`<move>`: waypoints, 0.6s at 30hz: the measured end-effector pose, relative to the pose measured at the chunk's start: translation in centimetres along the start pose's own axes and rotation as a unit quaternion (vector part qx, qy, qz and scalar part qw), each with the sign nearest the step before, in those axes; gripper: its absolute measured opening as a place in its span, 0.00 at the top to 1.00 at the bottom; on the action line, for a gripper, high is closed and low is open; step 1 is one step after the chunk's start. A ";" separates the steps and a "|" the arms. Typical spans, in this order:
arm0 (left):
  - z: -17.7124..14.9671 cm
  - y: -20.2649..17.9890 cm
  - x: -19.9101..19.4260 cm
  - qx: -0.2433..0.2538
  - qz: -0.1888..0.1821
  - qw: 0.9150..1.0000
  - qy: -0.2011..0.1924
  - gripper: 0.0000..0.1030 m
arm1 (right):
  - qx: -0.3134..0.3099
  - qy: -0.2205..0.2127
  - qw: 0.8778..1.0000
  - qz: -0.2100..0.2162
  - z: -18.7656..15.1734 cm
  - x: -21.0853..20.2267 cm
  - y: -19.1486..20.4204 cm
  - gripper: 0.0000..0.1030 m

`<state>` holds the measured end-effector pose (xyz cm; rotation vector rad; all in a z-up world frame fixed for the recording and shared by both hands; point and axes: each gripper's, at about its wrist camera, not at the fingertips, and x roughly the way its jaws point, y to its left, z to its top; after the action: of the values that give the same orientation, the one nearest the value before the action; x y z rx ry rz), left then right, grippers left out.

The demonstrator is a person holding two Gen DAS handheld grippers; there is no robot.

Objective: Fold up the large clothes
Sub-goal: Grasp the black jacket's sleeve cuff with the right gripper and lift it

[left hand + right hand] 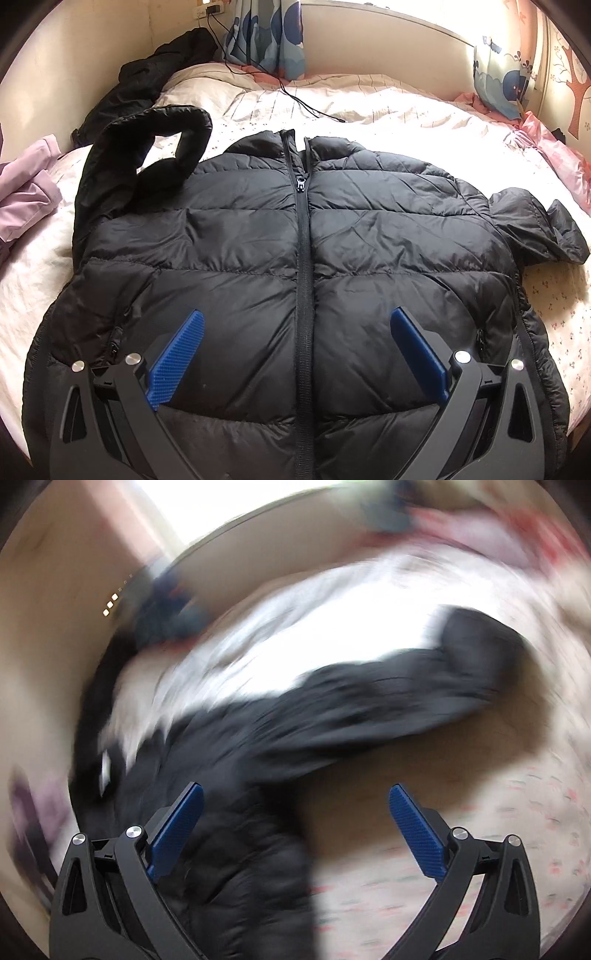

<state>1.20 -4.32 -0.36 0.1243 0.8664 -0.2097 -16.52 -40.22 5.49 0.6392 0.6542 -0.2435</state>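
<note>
Lying flat on the bed (369, 107), front up, is the black puffer jacket (258, 240), zipped w/ the zipper (303, 236) running straight down the middle and the pull up near the collar. The left sleeve (147, 147) curls up in a loop beside the collar; the other sleeve (535, 229) sticks out short at the far side. The left tool (295, 321) hangs over the lower front of the jacket, blue pads (177, 362) spread wide, nothing between them, released.

Right wrist view is badly smeared by motion blur. The right tool (295, 794) is spread wide too, gripping nothing, w/ the jacket's dark bulk under its left pad and a sleeve stretching across toward the upper right. Floral sheet (480, 849) shows under the other pad. Can't tell whether it touches the fabric.

Around the bed: a second dark garment (147, 81) heaped by the wall, a pale pink garment (26, 192) at the left edge, a thin black cable (295, 99) trailing across the sheet from a wall socket, patterned curtains (266, 40) behind.
</note>
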 end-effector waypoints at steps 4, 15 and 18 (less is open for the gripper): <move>0.0 0.1 0.0 -0.001 -0.003 1.000 0.001 0.06 | 0.121 -0.025 0.992 -0.015 6.0 -1.2 -11.3 0.06; 0.5 0.9 1.4 -0.039 -0.032 0.998 0.023 0.06 | 0.262 0.006 0.960 0.098 12.9 9.3 -24.8 0.30; 0.6 0.8 1.7 -0.047 -0.037 0.998 0.023 0.06 | 0.260 -0.018 0.957 0.129 14.5 9.0 -25.0 0.90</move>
<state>2.89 -3.90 -1.24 0.0097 0.9267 -0.2367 -12.52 -68.96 -3.19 1.2135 0.4635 -0.1821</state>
